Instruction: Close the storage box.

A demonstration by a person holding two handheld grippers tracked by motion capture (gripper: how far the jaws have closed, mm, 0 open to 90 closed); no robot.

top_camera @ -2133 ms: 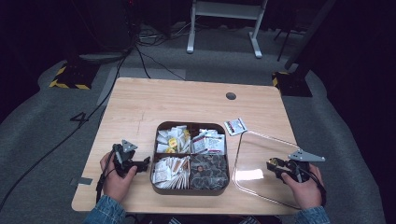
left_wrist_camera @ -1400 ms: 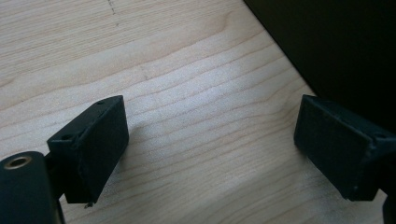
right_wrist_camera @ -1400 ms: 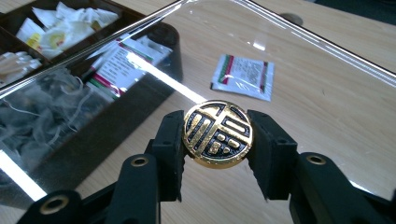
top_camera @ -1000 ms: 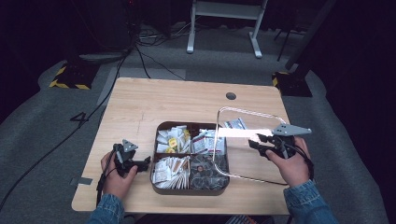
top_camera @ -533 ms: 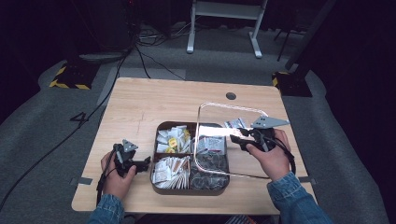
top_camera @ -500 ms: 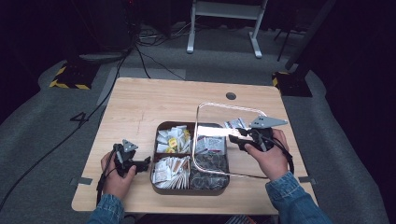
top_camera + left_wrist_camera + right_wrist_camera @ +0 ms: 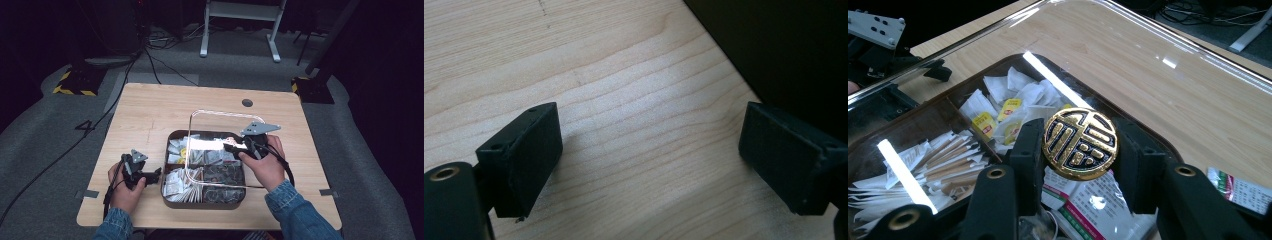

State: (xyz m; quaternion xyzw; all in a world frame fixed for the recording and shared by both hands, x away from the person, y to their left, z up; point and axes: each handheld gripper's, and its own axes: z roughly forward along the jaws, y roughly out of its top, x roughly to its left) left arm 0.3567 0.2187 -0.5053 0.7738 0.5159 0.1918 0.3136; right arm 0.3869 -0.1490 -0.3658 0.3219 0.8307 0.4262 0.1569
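Right gripper [image 7: 1079, 150] clamps the gold knob [image 7: 1080, 144] of a clear lid [image 7: 216, 147], held tilted over the tray [image 7: 204, 198] of packets [image 7: 998, 112]. Left gripper [image 7: 651, 160] gapes, holding nothing, on the table [image 7: 150, 115] just beside the tray.

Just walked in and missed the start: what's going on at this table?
A person is putting a clear lid on a brown compartment tray of tea bags and packets. The right gripper holds the lid by its round gold knob and carries it above the tray, offset toward the far right, not seated. The left gripper rests open on the wooden table beside the tray.
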